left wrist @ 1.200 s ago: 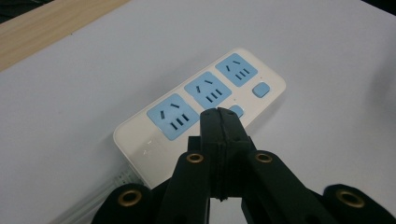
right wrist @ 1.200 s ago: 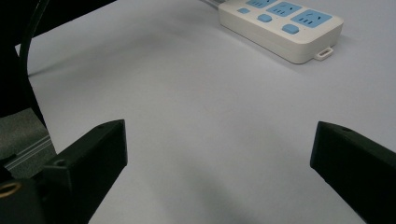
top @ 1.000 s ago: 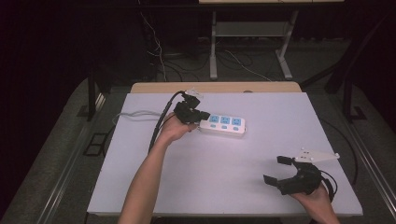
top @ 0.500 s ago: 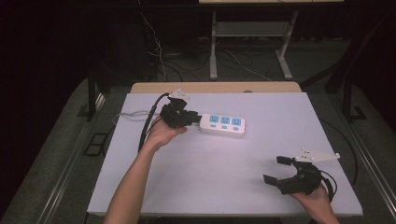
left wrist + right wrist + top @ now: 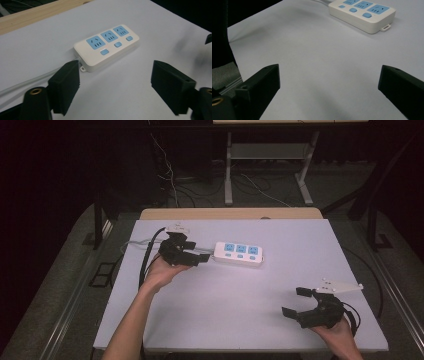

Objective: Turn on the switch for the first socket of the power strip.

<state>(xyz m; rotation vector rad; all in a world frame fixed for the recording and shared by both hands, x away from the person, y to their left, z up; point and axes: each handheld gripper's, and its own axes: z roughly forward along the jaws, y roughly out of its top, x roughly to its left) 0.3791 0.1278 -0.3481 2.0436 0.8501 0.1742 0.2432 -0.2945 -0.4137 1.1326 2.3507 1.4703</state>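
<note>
- Left gripper: just left of the power strip, jaws just opened, nothing between them.
- Right gripper: well apart from it, jaws spread wide, empty.

3 views of 1 desk: 1 fixed overhead, 2 riding on the grippers.
the high view looks forward and down from the person's side, far enough to take in the whole desk. the left gripper view sits low and close, facing the power strip from its corded end. the right gripper view looks from farther off across bare desk. all 3 share the power strip.
</note>
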